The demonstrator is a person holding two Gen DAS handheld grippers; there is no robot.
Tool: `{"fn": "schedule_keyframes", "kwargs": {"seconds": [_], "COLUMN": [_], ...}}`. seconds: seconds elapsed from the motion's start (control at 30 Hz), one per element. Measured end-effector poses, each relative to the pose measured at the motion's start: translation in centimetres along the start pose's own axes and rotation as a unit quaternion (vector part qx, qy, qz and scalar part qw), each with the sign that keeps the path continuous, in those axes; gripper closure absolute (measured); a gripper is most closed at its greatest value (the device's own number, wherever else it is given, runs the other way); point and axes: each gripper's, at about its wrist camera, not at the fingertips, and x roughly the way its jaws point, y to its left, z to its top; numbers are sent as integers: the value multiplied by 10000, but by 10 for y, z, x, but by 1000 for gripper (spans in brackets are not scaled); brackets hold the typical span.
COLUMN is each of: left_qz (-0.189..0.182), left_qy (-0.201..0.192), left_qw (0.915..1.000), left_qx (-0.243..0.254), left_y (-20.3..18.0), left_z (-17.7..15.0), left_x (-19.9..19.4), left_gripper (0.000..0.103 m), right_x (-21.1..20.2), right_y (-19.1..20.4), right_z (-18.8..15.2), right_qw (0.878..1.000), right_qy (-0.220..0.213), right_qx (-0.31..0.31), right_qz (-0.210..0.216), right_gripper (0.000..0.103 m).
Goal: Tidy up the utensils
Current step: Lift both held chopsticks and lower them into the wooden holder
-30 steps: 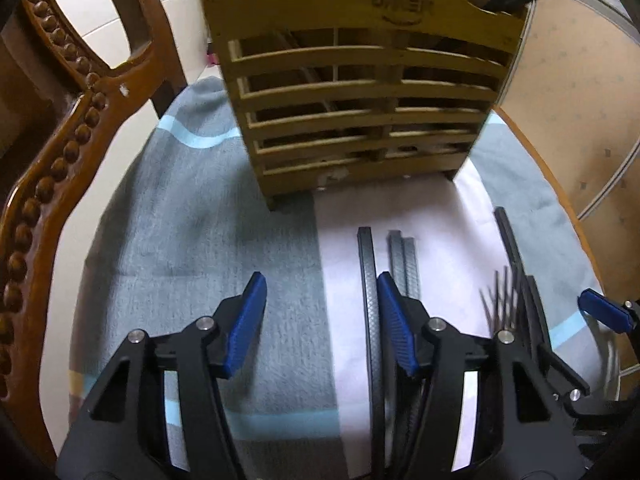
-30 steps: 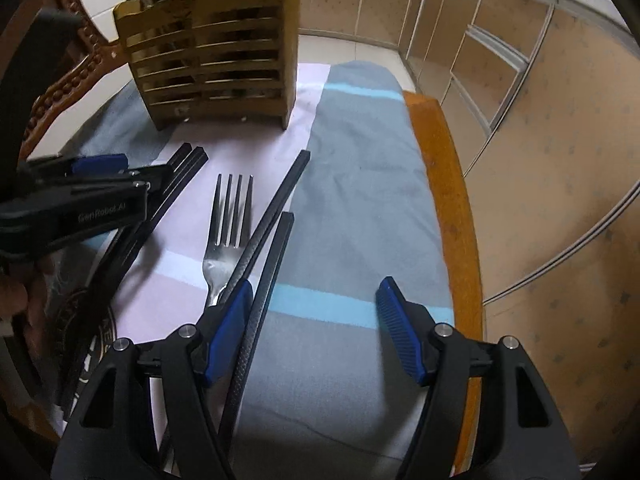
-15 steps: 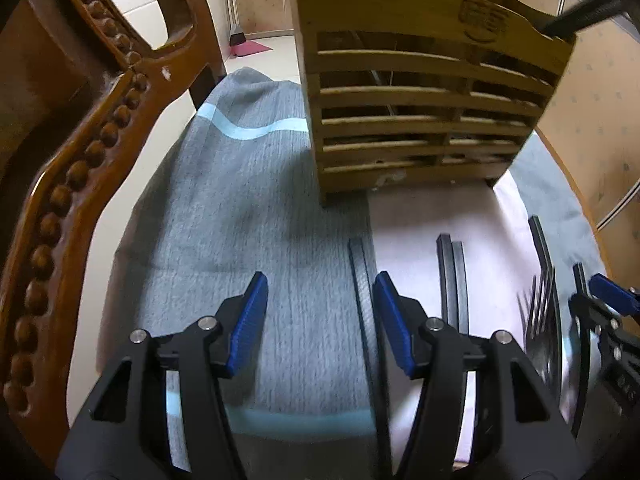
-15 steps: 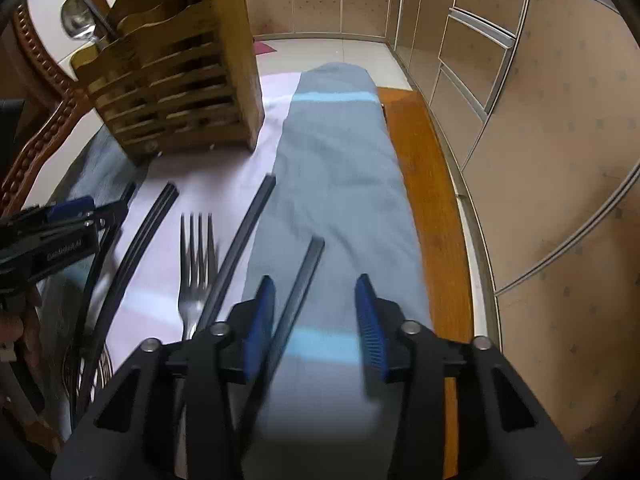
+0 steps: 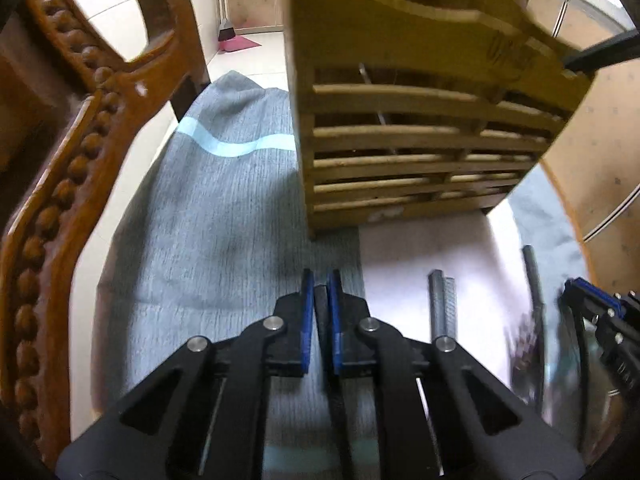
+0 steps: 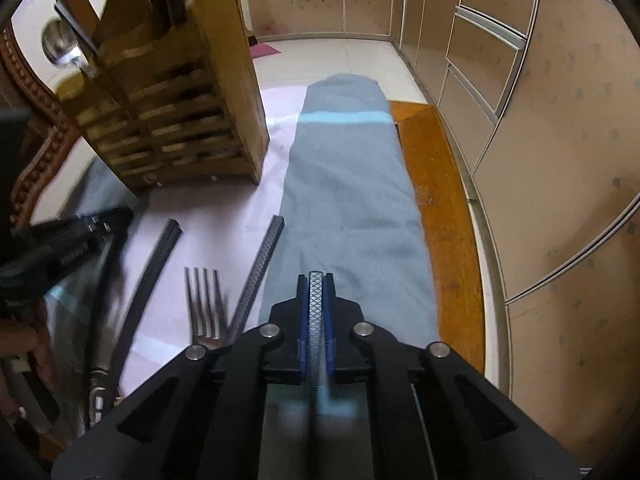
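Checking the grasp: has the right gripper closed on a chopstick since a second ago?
Yes. The right gripper was open beside the fork; its fingers have come together on a chopstick, right of the fork.

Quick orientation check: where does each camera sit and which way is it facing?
Left wrist: rides behind the left tongs, shut on a chopstick, facing the wooden holder; right tongs at the right edge.
Right wrist: behind the right tongs, shut on a patterned chopstick, looking along the grey cloth.
Shared: holder, cloth, fork.
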Motion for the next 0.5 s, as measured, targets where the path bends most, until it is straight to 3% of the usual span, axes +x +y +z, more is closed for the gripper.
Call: {"fn": "schedule_keyframes", "kwargs": {"seconds": [0.23, 0.5], "left_qz": [-233, -474], "left_qy": [-776, -1765], "left_qw": [9967, 9831], "left_qx": [-93, 93], "left_y": [12, -13], "left_z": [4, -37], "left_x": [-94, -217], "left_gripper": [96, 96], "right_x": [-71, -158], "right_y": [-7, -9], "right_z": [10, -2], "right_qw": [9951, 9809], "right_qy": [-705, -1586], "right_qx": [272, 350], "right_qz": [637, 1066], "right_gripper": [96, 96]}}
